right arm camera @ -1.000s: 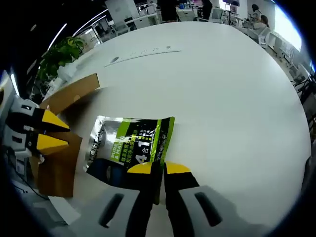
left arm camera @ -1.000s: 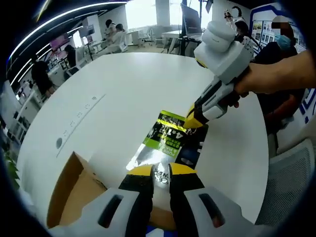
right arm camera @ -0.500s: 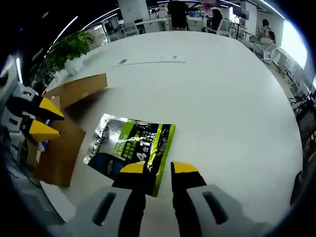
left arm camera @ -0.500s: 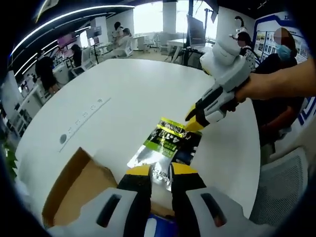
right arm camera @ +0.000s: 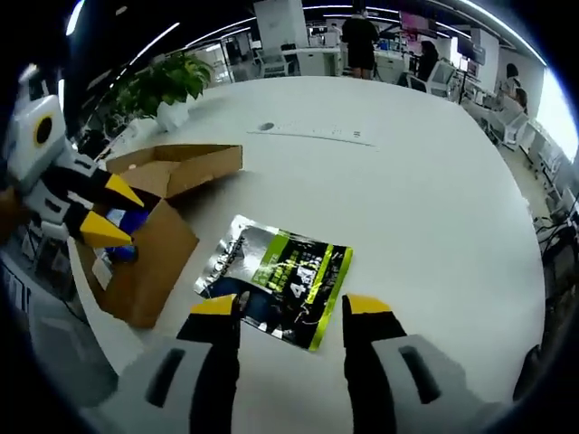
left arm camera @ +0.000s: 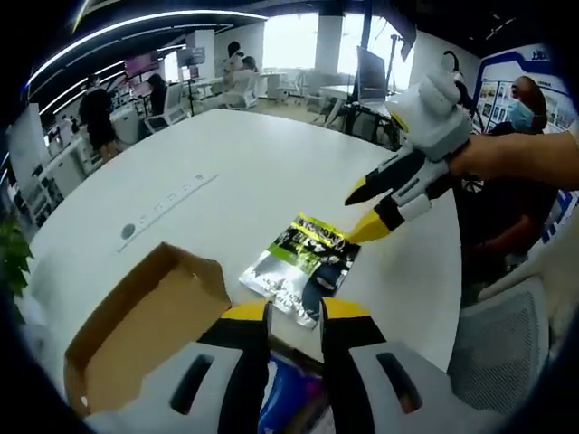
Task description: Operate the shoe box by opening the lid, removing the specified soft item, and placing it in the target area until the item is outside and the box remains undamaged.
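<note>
A green, black and silver soft pouch (left arm camera: 303, 262) (right arm camera: 276, 280) lies flat on the white round table (left arm camera: 244, 163) (right arm camera: 425, 199), outside the box. The brown cardboard shoe box (left arm camera: 145, 316) (right arm camera: 158, 253) stands at the table's edge with its lid flap (right arm camera: 181, 163) up; something blue (right arm camera: 122, 226) shows inside. My right gripper (right arm camera: 289, 307) (left arm camera: 362, 212) hovers just off the pouch's near edge, jaws wide apart and empty. My left gripper (left arm camera: 294, 312) (right arm camera: 113, 210) hangs over the box with its jaws apart, holding nothing.
A long slot with sockets (left arm camera: 167, 203) (right arm camera: 317, 133) runs across the far tabletop. A potted plant (right arm camera: 172, 86) stands beyond the table. A grey chair (left arm camera: 507, 362) is at the table's edge. People and desks fill the room behind.
My right gripper's jaws have spread, let go of the pouch and drawn back from it. The pouch stays flat on the table. Both views have pulled back.
</note>
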Demonstrator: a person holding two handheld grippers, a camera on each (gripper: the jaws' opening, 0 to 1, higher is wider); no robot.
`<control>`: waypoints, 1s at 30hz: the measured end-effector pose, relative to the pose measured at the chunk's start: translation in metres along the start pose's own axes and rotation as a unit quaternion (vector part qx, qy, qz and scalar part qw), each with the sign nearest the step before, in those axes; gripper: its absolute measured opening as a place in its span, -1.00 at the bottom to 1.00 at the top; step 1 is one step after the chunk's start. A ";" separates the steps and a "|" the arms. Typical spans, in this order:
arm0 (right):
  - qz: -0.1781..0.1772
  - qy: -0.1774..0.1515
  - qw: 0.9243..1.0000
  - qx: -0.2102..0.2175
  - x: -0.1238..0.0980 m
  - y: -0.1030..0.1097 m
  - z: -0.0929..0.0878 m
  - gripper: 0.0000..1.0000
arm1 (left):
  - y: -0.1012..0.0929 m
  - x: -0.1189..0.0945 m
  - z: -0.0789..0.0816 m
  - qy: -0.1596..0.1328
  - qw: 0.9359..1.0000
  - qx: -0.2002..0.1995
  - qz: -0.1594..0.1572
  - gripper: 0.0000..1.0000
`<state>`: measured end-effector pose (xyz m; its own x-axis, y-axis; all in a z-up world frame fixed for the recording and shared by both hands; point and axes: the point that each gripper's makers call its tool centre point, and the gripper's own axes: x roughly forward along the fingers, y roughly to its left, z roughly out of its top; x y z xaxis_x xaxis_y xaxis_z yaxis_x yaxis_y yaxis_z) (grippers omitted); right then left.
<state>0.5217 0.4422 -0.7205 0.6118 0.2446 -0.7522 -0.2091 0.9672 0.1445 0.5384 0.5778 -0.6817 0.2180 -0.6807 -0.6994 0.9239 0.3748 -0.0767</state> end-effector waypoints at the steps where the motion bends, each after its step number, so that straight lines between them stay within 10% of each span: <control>1: 0.003 -0.003 1.000 0.001 -0.002 0.003 0.002 -0.08 | 0.002 -0.005 -0.003 -0.001 1.000 -0.001 0.005 -0.57; 16: 0.064 -0.038 0.997 -0.035 -0.024 0.061 0.022 0.48 | 0.019 -0.060 -0.047 -0.013 0.997 -0.052 0.049 -0.29; 30: 0.115 -0.039 0.990 -0.069 -0.023 0.112 0.028 0.49 | 0.032 -0.102 -0.087 -0.022 0.992 -0.086 0.094 -0.24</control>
<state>0.5049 0.5472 -0.6688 0.5920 0.4663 -0.6574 -0.4480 0.8684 0.2125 0.5187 0.7144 -0.6744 0.3974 -0.6140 -0.6820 0.7994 0.5966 -0.0713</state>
